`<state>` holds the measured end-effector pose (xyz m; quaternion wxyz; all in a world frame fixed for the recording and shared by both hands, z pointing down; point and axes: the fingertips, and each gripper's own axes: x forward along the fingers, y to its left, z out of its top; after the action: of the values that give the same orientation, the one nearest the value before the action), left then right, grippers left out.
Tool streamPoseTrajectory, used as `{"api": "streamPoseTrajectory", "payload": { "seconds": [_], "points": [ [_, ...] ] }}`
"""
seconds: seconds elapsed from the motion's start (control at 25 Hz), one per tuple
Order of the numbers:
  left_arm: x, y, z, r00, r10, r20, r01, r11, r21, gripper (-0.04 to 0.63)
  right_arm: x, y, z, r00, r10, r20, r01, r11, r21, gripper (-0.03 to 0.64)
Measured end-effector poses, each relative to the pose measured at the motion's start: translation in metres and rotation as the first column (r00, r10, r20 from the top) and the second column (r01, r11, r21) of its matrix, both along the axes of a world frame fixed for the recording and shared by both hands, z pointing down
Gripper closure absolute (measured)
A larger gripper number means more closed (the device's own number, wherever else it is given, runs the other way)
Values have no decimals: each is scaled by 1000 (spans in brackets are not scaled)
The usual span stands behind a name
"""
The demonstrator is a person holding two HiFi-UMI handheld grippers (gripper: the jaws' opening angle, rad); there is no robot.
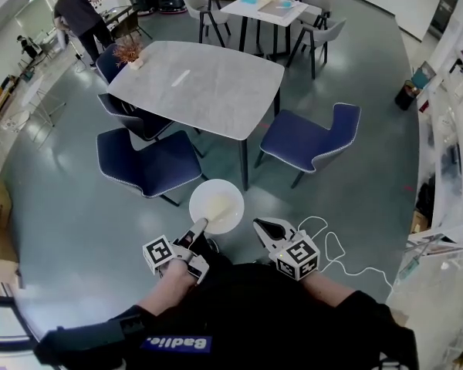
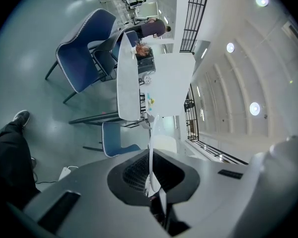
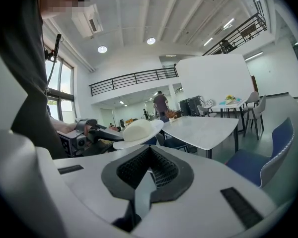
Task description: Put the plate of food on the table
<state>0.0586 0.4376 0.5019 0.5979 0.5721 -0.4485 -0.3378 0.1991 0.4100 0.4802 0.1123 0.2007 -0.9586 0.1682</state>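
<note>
A white plate (image 1: 216,205) heaped with pale food hangs over the floor in front of the grey marble table (image 1: 197,83). My left gripper (image 1: 199,226) is shut on the plate's near rim. In the left gripper view the plate (image 2: 151,150) runs edge-on between the jaws, with the table (image 2: 128,83) beyond it. My right gripper (image 1: 258,224) is just right of the plate, not touching it, shut with nothing in it. The right gripper view shows the plate (image 3: 139,131) level, the left gripper (image 3: 97,132) holding it, and the table (image 3: 203,128) behind.
Blue chairs (image 1: 150,164) (image 1: 309,141) stand at the table's near side, with a gap between them. A small plant (image 1: 129,52) sits on its far left corner. A white cable (image 1: 332,245) lies on the floor at right. A person (image 1: 81,10) stands far back. Shelving (image 1: 455,129) lines the right.
</note>
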Motion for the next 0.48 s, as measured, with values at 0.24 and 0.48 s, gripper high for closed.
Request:
{"api": "streamPoseTrajectory", "payload": {
  "seconds": [0.24, 0.48],
  "points": [
    [-3, -27, 0, 1000, -1, -18, 1, 1000, 17, 583, -3, -23, 5, 1000, 17, -14, -17, 1000, -5, 607],
    [-20, -58, 4, 999, 24, -35, -23, 999, 24, 583, -18, -51, 9, 999, 37, -39, -37, 999, 0, 607]
  ]
}}
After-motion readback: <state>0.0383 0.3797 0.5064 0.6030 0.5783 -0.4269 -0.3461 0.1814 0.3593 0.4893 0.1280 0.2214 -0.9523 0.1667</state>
